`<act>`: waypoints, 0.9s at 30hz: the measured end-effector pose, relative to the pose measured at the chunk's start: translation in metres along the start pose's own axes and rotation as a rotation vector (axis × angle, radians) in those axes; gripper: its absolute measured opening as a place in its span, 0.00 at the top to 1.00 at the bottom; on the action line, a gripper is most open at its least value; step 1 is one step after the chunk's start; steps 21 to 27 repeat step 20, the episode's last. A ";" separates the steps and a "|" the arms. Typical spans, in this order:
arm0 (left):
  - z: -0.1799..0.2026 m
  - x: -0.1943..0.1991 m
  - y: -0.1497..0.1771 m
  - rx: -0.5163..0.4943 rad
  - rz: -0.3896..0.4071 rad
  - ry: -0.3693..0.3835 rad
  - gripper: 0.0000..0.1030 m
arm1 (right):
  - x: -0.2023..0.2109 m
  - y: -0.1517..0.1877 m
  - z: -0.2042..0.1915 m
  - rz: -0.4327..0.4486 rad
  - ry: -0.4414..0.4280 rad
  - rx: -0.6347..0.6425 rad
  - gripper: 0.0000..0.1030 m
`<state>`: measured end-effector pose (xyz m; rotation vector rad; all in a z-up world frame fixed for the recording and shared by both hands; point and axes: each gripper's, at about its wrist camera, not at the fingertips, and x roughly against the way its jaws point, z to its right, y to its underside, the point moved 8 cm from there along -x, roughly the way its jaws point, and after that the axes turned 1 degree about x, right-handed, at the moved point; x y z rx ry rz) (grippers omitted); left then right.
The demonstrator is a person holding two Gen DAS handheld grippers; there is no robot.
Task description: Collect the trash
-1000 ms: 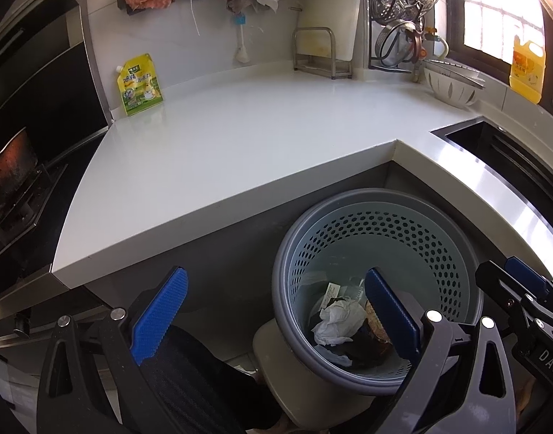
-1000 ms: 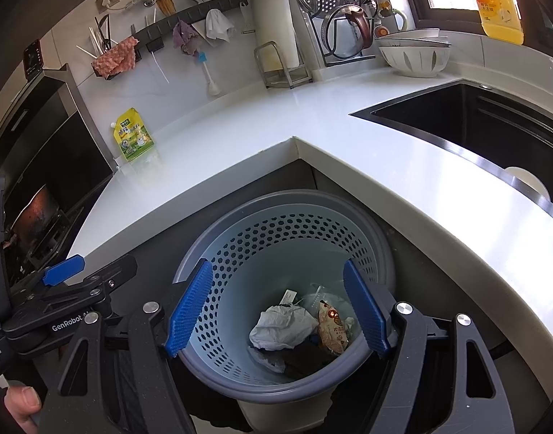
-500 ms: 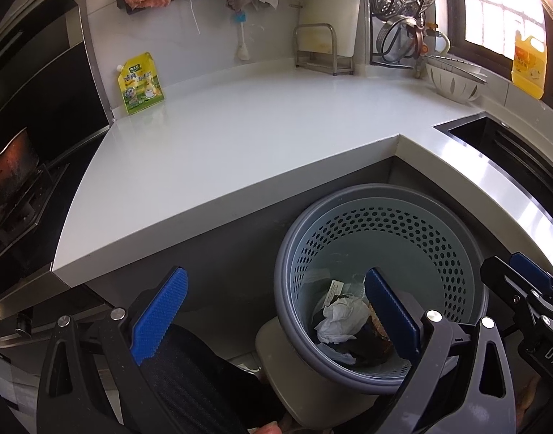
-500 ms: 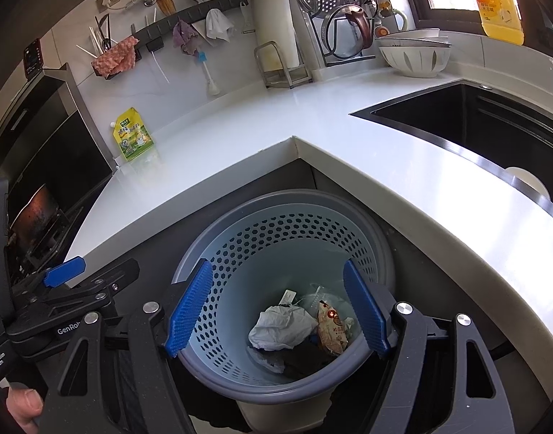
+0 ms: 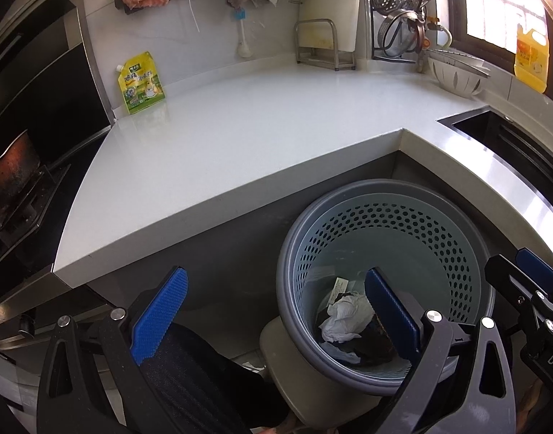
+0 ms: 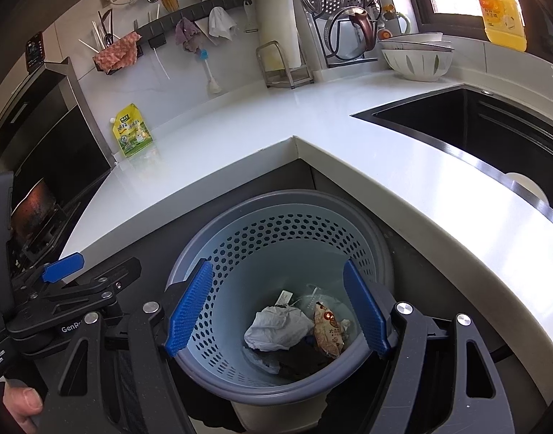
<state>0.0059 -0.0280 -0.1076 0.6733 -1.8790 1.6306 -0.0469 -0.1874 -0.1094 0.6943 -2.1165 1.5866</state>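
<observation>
Both grippers (jaws apart, empty) above trash basket [image 6: 276, 390]

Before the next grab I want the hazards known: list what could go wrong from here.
1. The yellow-green pouch leans against the wall at the far side of the counter; taking it for trash is a risk, since it may be a product in use.
2. Both the left gripper and the right gripper hang open near the waste basket, close enough that they might collide.

Left gripper [image 5: 276, 325] and right gripper [image 6: 276, 311] hover side by side, fingers spread wide, empty.
</observation>
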 end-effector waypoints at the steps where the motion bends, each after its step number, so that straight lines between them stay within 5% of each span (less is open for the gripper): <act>1: 0.000 -0.001 0.000 0.000 -0.002 0.001 0.06 | 0.000 0.000 0.000 0.000 0.000 -0.001 0.30; 27: 0.003 -0.002 0.001 -0.002 -0.008 0.017 0.06 | -0.003 0.001 0.001 -0.004 -0.002 -0.006 0.30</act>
